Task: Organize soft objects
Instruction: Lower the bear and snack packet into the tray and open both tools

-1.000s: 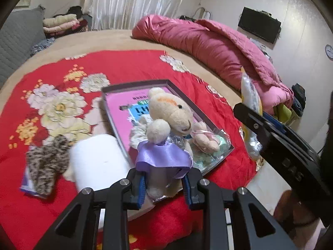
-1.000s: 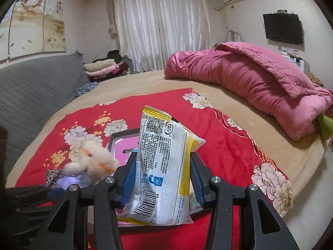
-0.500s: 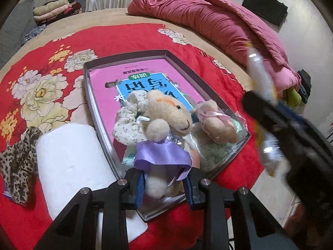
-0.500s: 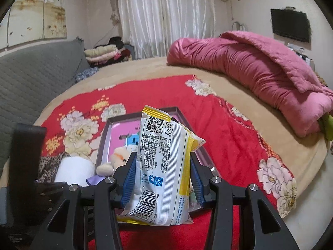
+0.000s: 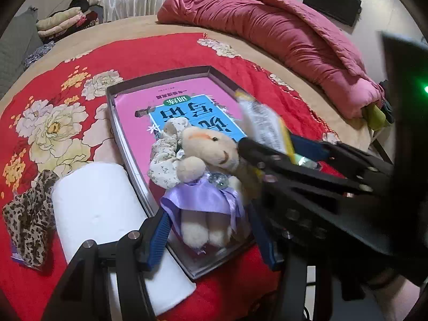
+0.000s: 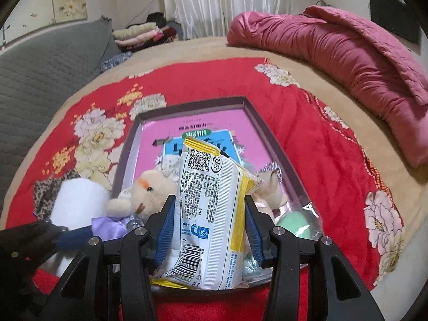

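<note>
A beige teddy bear in a purple dress (image 5: 207,184) lies at the near end of a shallow grey box (image 5: 149,79) holding a pink book. My left gripper (image 5: 211,236) stands open around its legs, pads apart from it. My right gripper (image 6: 204,230) is shut on a white and yellow snack packet (image 6: 211,214), held upright over the box's near end. The bear also shows in the right wrist view (image 6: 145,191), left of the packet. A floral scrunchie (image 5: 164,160) and a small bagged plush (image 6: 270,184) lie in the box.
A white paper roll (image 5: 101,211) lies left of the box, with a leopard-print cloth (image 5: 26,224) beyond it. All rest on a red floral blanket (image 5: 160,53) on the bed. A pink quilt (image 5: 281,26) lies at the back right. The bed edge is near, at bottom right.
My left gripper's jaws have opened from the bear, which now rests in the box. My right gripper with the packet has moved in over the box, beside the bear.
</note>
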A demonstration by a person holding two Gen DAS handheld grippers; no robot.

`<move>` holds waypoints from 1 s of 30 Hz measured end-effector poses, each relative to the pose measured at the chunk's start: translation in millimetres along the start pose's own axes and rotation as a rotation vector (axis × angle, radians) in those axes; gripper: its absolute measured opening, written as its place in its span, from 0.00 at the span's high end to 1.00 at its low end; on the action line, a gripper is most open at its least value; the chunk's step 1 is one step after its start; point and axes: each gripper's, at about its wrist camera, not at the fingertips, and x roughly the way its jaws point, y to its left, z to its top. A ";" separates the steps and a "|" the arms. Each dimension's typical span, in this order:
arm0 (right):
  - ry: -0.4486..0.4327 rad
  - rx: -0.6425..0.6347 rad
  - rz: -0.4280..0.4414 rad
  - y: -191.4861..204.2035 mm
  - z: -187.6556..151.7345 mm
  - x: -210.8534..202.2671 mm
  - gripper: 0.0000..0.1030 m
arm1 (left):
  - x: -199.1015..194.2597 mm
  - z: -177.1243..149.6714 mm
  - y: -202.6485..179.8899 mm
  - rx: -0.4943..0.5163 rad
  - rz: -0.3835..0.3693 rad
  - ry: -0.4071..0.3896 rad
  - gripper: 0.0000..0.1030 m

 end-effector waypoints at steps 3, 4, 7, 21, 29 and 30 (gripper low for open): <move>0.002 -0.001 -0.013 0.7 -1.6 7.0 0.50 | -8.3 -2.9 -2.4 0.016 0.001 -0.015 0.45; 0.001 0.001 -0.018 0.1 -1.7 9.1 0.49 | -12.7 -4.4 -2.7 0.023 0.003 -0.024 0.45; 0.001 0.023 -0.015 -3.3 -3.1 13.1 0.44 | -21.4 -7.0 -2.5 0.027 0.007 -0.036 0.45; -0.018 0.038 -0.004 -2.0 -7.0 5.4 0.30 | -39.5 -11.5 6.9 0.003 0.011 -0.059 0.44; -0.057 0.015 -0.026 1.5 -5.1 -8.5 0.28 | -41.4 -12.5 9.0 0.000 0.026 -0.059 0.44; -0.065 0.014 -0.029 2.2 -5.2 -11.5 0.28 | -42.4 -13.2 9.3 0.000 0.028 -0.060 0.44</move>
